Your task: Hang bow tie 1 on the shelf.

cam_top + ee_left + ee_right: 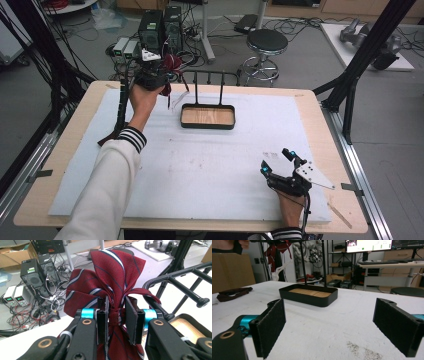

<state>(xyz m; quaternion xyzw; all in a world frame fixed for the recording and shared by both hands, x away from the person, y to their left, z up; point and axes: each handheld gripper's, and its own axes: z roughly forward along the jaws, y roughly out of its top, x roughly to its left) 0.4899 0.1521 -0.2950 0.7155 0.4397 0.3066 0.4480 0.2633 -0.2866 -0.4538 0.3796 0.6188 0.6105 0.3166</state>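
A dark red tie with thin white and navy stripes (112, 277) is bunched between the pads of my left gripper (117, 312), which is shut on it. In the high view that gripper (152, 75) holds the tie (172, 64) up at the table's far left, beside the top bar of a black rack (207, 75). The rack's bar (180, 277) runs just right of the tie, above its wood-floored tray (207, 116). My right gripper (276, 160) rests near the front right of the mat, open, with nothing between its pads (272, 325); it faces the tray (309, 296).
A white foam mat (210, 165) covers the wooden table. A dark strap (233, 293) lies on the mat at the left. Behind the table stand a stool (267, 42) and electronics with cables (160, 27). Black frame posts (360, 65) rise at the right edge.
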